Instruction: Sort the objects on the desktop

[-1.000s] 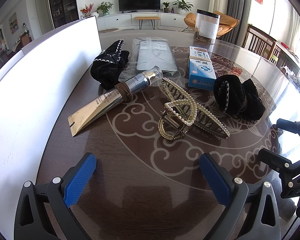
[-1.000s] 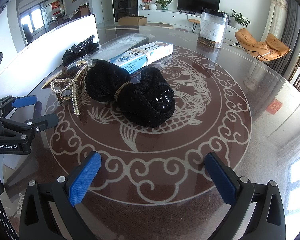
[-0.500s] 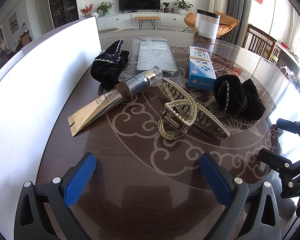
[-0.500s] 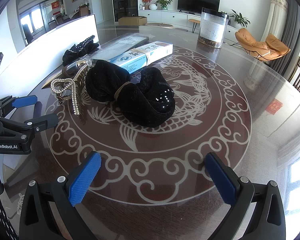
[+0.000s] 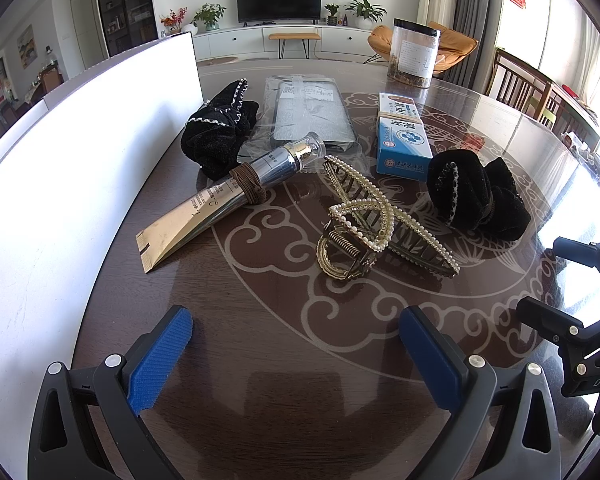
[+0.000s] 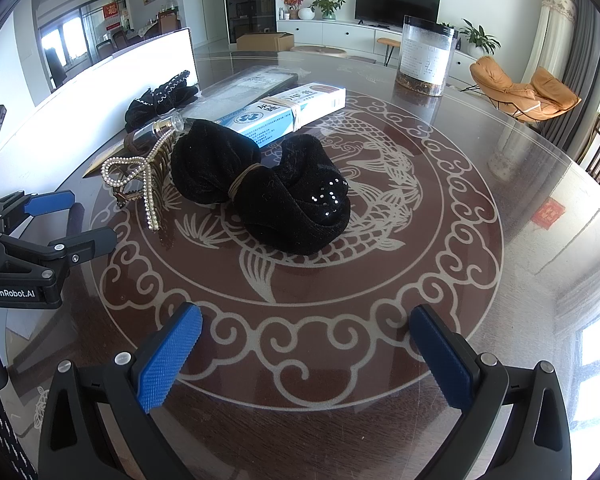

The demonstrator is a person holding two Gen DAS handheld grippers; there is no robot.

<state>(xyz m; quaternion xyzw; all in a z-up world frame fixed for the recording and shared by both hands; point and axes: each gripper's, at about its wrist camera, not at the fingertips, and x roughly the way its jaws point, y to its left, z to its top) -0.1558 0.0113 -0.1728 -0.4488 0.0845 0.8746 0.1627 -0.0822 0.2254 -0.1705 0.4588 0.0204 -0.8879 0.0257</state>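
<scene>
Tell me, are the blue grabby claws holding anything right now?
No, nothing is held. The left gripper and the right gripper are both open above the dark patterned glass table, with only bare tabletop between their blue fingers.

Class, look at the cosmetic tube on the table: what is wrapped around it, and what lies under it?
A brown hair tie rings the cosmetic tube. Its capped end overlaps the clear plastic package; the contact underneath is hidden.

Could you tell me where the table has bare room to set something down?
Free: the glass top right of the black velvet scrunchie, and the strip between both open tongs and the pearl hair claw. Crowded: beside the white board, around the cosmetic tube and blue box.
</scene>
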